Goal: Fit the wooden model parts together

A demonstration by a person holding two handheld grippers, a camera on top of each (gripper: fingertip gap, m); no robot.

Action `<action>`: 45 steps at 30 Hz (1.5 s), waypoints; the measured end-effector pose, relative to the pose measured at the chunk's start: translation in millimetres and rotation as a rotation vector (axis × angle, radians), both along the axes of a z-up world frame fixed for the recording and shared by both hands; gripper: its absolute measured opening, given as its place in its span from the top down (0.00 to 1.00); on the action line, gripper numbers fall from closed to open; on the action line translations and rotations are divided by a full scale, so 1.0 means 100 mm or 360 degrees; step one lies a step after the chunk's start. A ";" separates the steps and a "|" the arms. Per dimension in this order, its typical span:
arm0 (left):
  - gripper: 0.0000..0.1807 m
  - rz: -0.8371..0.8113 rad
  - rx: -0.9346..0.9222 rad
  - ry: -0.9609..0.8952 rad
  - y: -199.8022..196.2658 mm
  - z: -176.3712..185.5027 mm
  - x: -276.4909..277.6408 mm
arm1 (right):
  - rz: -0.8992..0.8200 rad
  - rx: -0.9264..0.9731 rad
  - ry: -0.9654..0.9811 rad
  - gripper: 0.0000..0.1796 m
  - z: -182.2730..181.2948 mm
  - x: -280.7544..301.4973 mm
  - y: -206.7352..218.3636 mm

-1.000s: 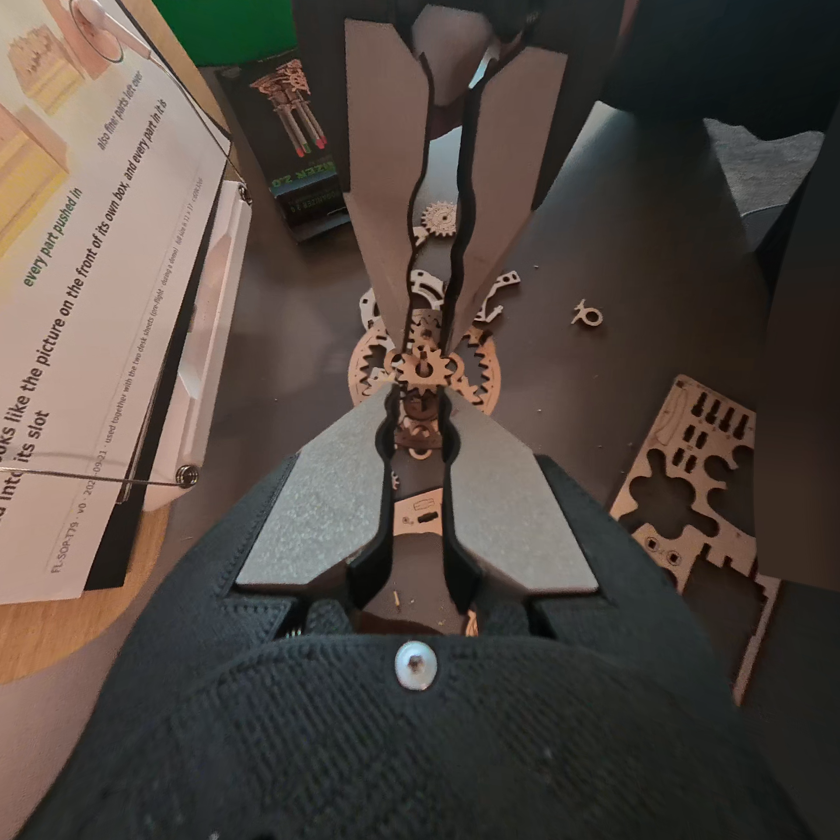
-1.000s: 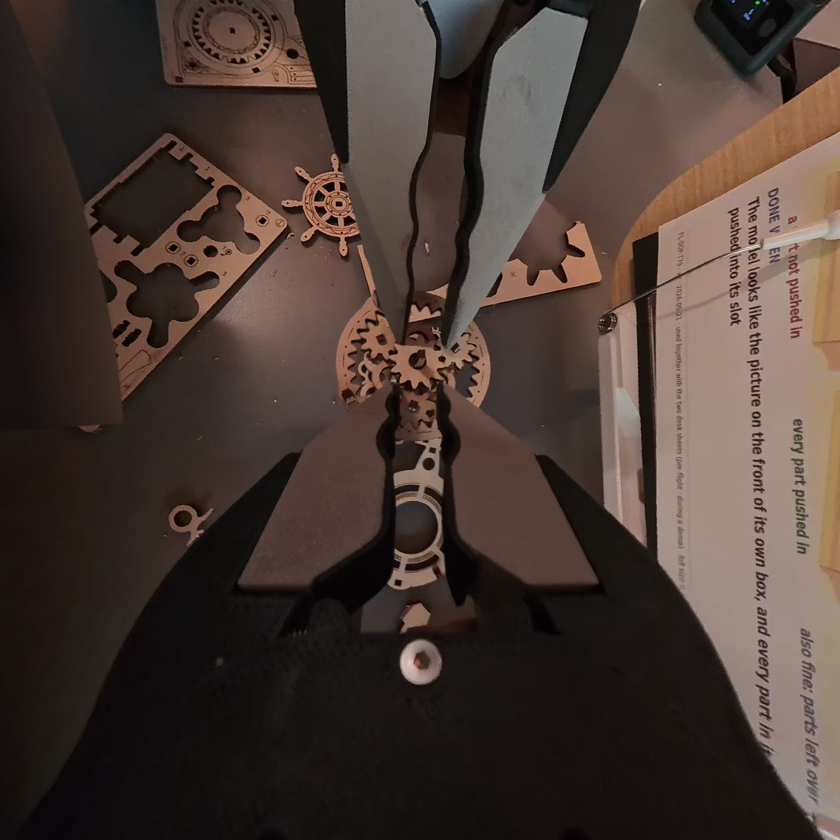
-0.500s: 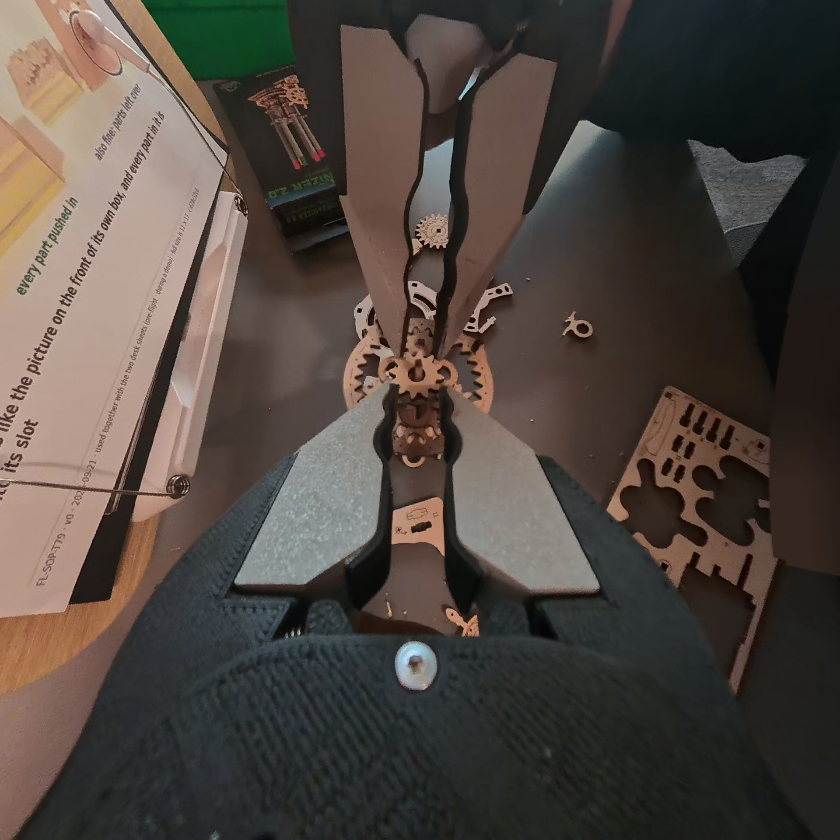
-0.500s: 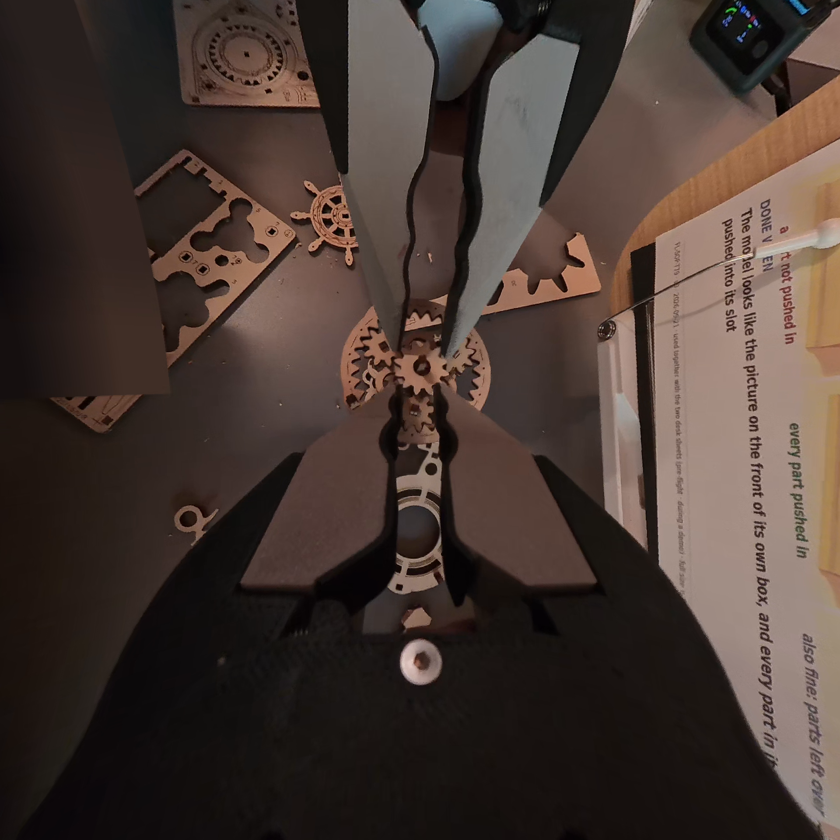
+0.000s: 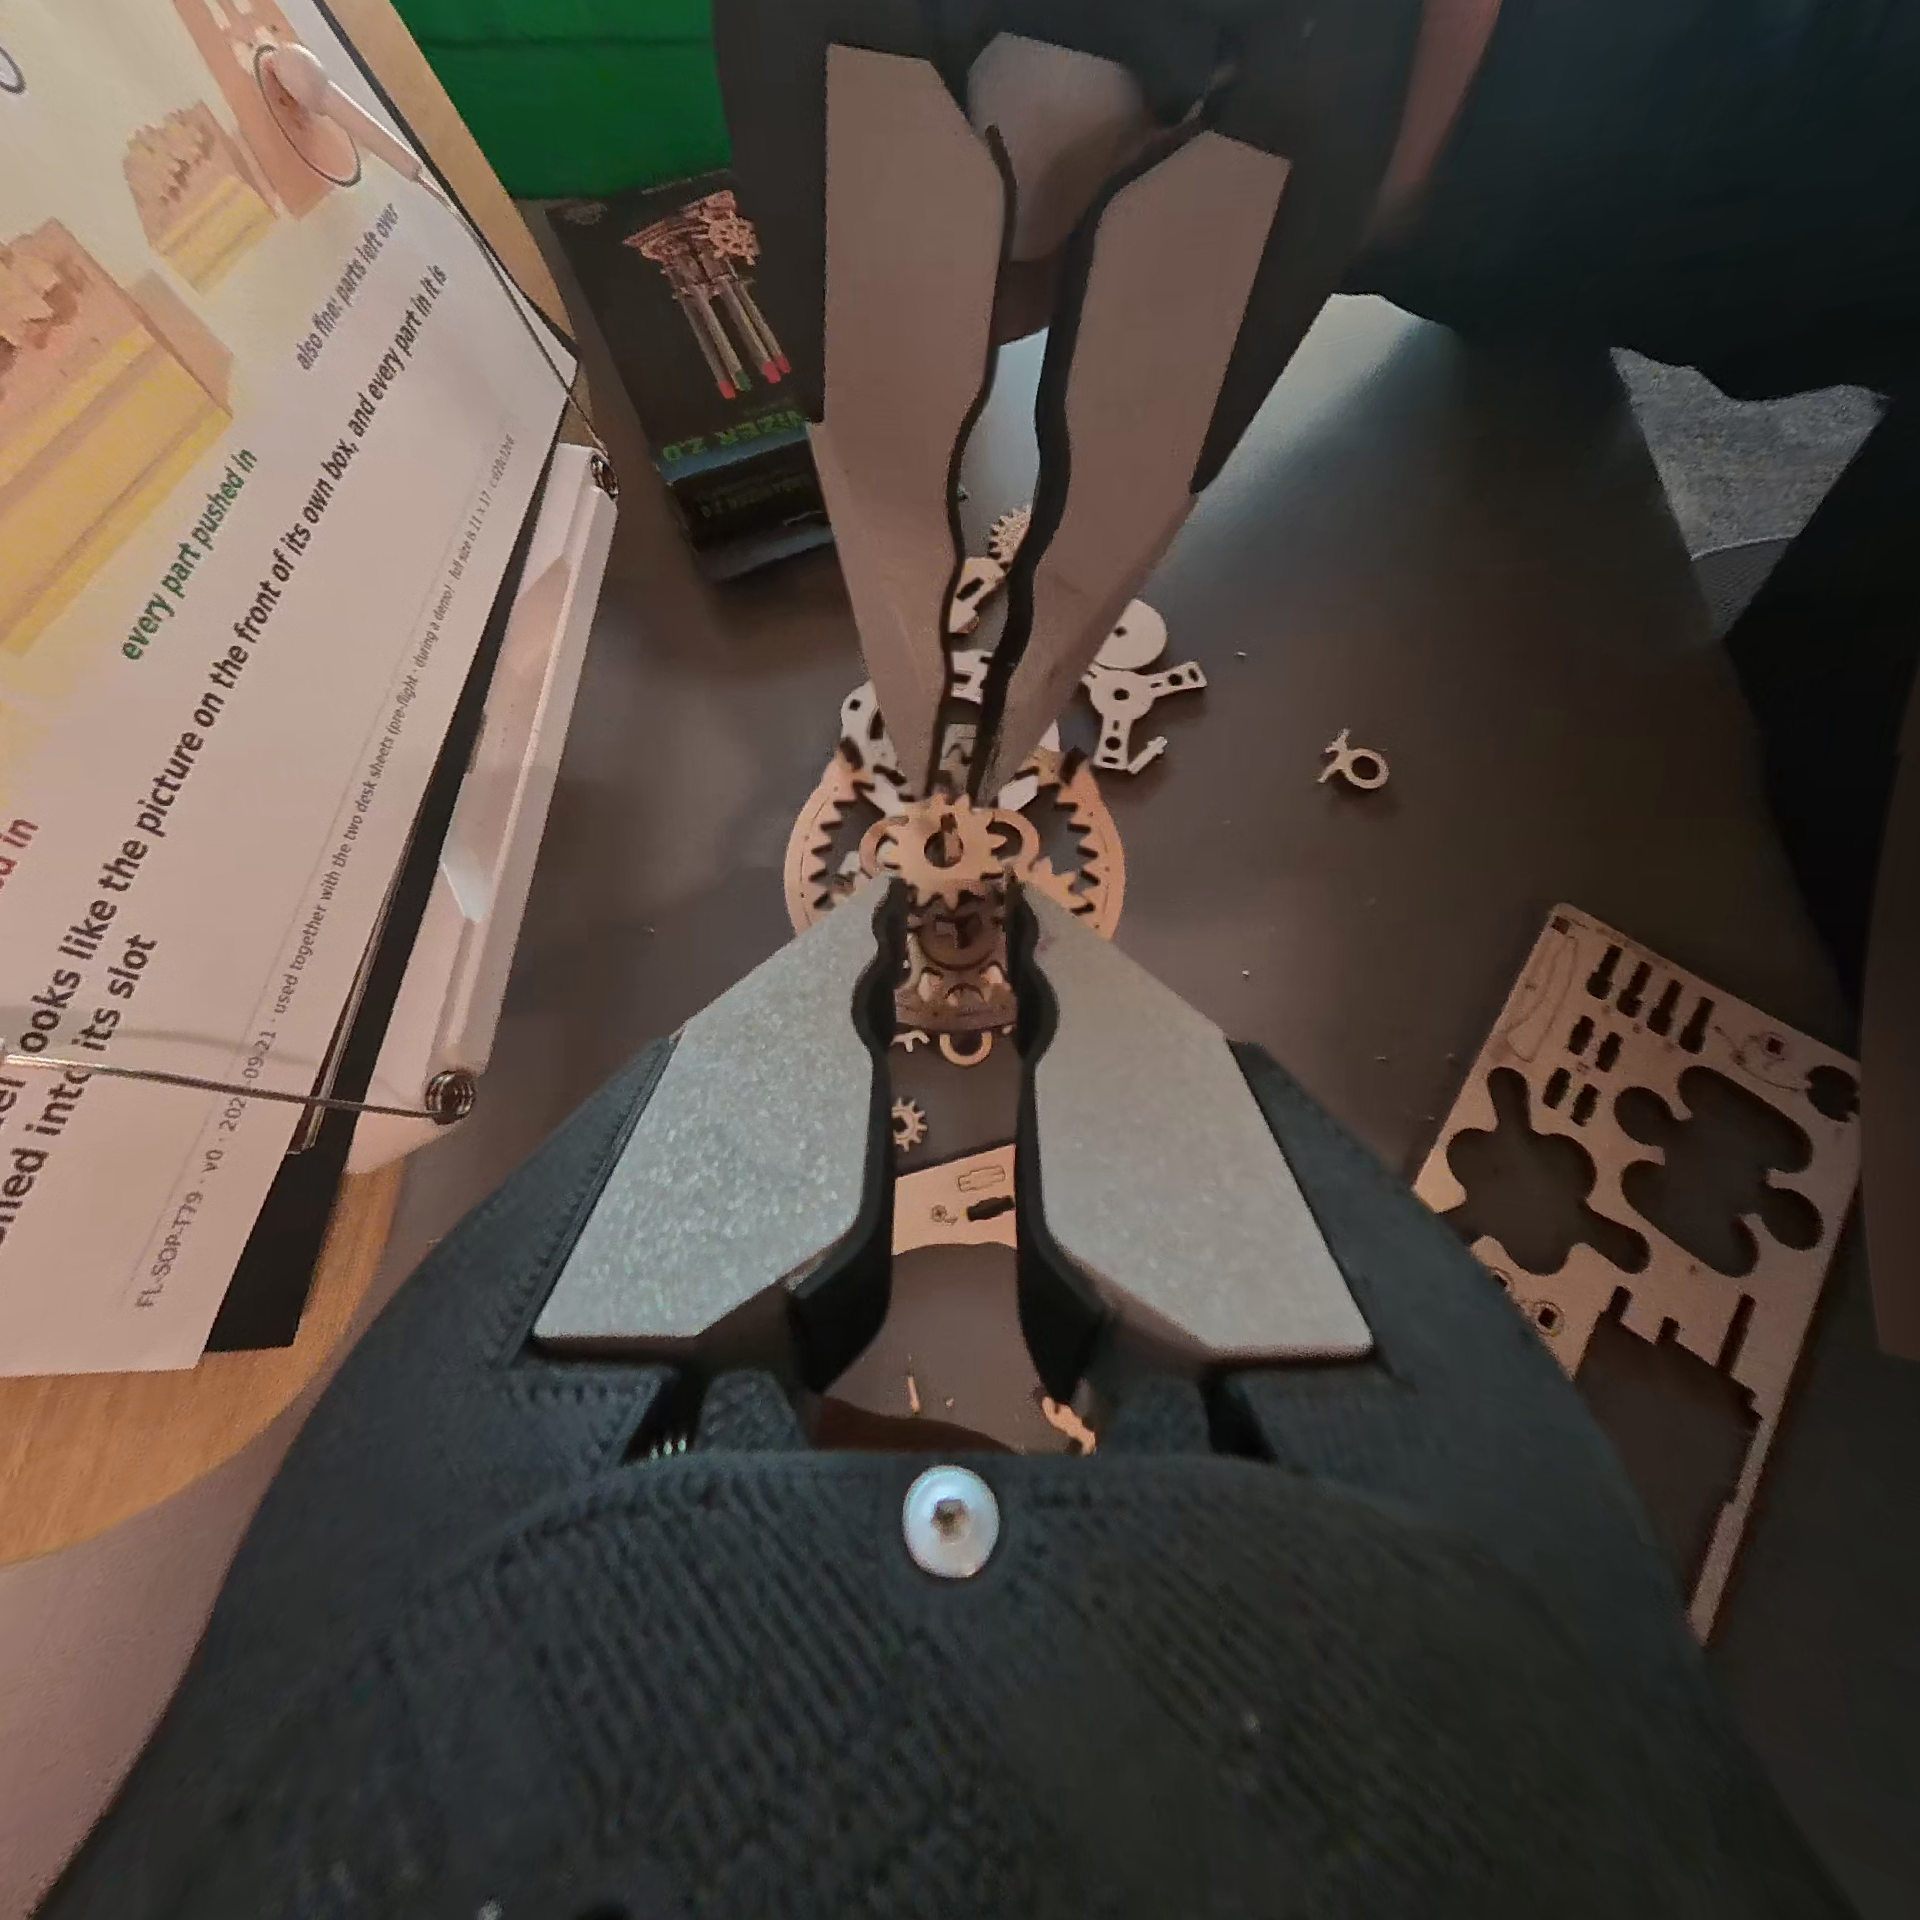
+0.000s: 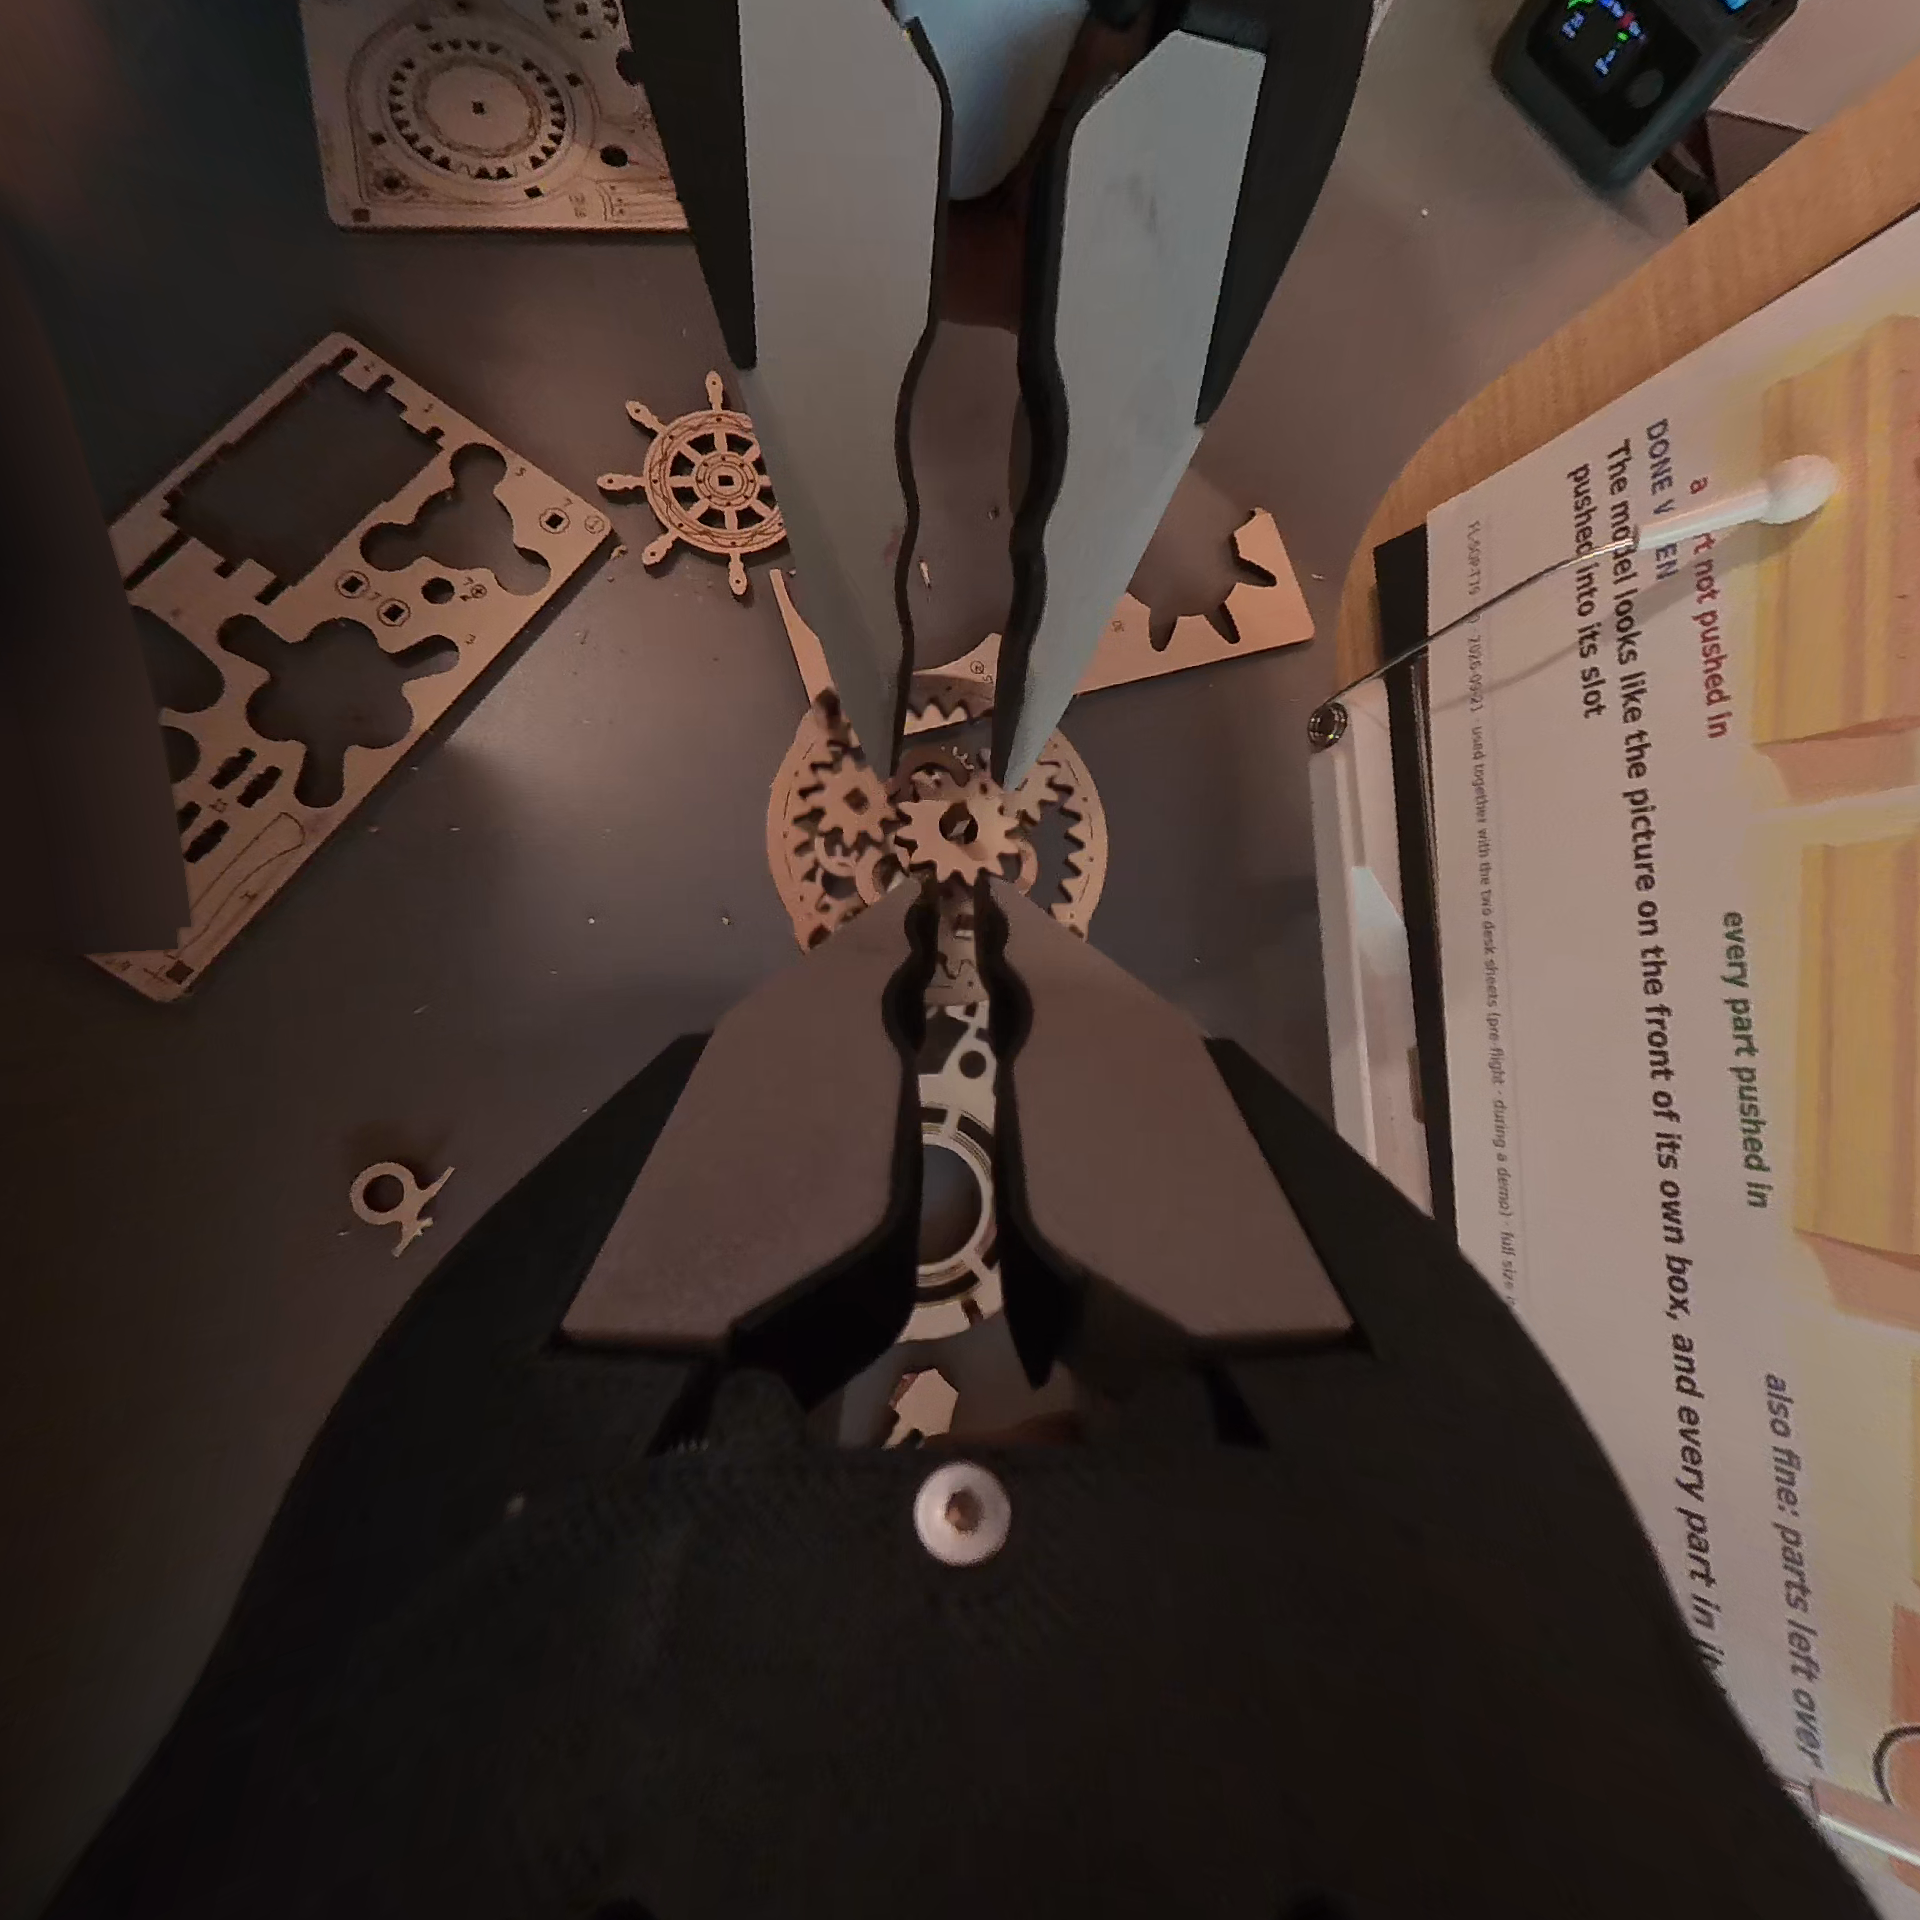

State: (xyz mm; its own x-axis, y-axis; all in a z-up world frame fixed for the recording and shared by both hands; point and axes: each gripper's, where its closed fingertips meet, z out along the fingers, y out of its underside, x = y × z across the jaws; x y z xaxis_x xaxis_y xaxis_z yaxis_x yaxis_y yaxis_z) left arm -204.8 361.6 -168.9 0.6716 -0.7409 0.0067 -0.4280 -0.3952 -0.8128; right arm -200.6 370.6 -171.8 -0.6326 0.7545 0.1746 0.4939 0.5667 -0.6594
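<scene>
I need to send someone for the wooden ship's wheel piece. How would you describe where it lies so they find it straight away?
Start at the big cut-out plywood sheet on the left of the dark table in the right wrist view. Just past its right corner lies the ship's wheel, flat beside the left gripper's finger. Unlike the toothed gears nearby, it has spokes and handles poking out round its rim.

printed sheet (image 5: 208, 644) on clipboard: black, green, red lines, legible, not transcribed | same sheet (image 6: 1683, 935) right view | dark box (image 5: 727, 343): lettering, model picture | offcut (image 6: 343, 623): small engraved numerals | device (image 6: 1621, 73): lit screen, unreadable
</scene>
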 end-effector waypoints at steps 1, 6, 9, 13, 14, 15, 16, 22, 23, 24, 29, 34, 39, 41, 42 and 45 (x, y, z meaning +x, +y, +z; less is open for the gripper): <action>0.91 -0.0004 -0.0006 -0.0022 0.00 0.01 0.01 | -0.0002 -0.0019 -0.0001 0.99 0.01 0.00 0.00; 0.92 -0.0006 -0.0002 -0.0021 0.01 -0.01 0.03 | 0.0023 -0.0088 -0.0001 0.99 0.03 0.02 -0.02; 0.91 -0.0008 0.0017 0.0020 0.00 -0.02 0.05 | 0.0023 -0.0134 0.0024 1.00 0.06 0.02 -0.01; 0.91 -0.0009 0.0054 0.0092 -0.01 -0.03 0.10 | -0.0004 -0.0223 0.0029 1.00 0.06 -0.01 0.02; 0.91 -0.0009 0.0062 0.0117 -0.01 -0.03 0.10 | -0.0005 -0.0243 0.0031 1.00 0.07 -0.01 0.03; 0.91 -0.0003 0.0066 0.0142 -0.02 -0.03 0.10 | -0.0002 -0.0277 0.0018 0.98 0.07 0.00 0.03; 0.90 0.0013 0.0078 0.0157 -0.02 0.00 0.08 | 0.0001 -0.0310 -0.0012 0.95 0.06 0.03 0.02; 0.90 0.0096 0.0076 0.0140 -0.04 0.09 0.04 | -0.0046 -0.0277 -0.0013 0.94 0.02 0.00 0.01; 0.90 0.0100 0.0053 0.0161 -0.05 0.06 0.04 | -0.0038 -0.0255 -0.0019 0.94 0.01 -0.01 0.00; 0.90 0.0098 0.0026 0.0191 -0.05 0.01 0.04 | -0.0027 -0.0240 -0.0026 0.94 0.00 -0.01 -0.02; 0.88 0.0104 0.0018 0.0216 -0.02 -0.04 0.03 | -0.0023 -0.0227 -0.0042 0.91 -0.02 -0.05 -0.02; 0.89 0.0105 0.0004 0.0180 0.00 -0.04 0.01 | 0.0016 -0.0240 -0.0056 0.88 -0.03 -0.06 -0.04; 0.91 0.0102 0.0002 0.0167 0.01 -0.06 0.02 | 0.0068 -0.0231 -0.0075 0.88 -0.07 -0.07 -0.08; 0.91 0.0106 0.0003 0.0166 0.01 -0.05 0.01 | 0.0070 -0.0222 -0.0072 0.88 -0.07 -0.07 -0.07; 0.91 0.0105 0.0002 0.0165 0.01 -0.05 0.01 | 0.0067 -0.0217 -0.0066 0.88 -0.07 -0.07 -0.06; 0.91 0.0098 0.0000 0.0133 0.01 -0.02 0.00 | 0.0064 -0.0251 -0.0052 0.89 -0.04 -0.07 -0.06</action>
State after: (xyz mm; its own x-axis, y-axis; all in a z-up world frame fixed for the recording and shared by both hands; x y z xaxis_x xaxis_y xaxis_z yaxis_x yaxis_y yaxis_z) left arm -205.0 362.7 -171.4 0.7139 -0.6984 -0.0512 -0.4694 -0.4230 -0.7751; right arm -207.7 364.7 -175.5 -0.6663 0.7448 0.0349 0.4955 0.4773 -0.7257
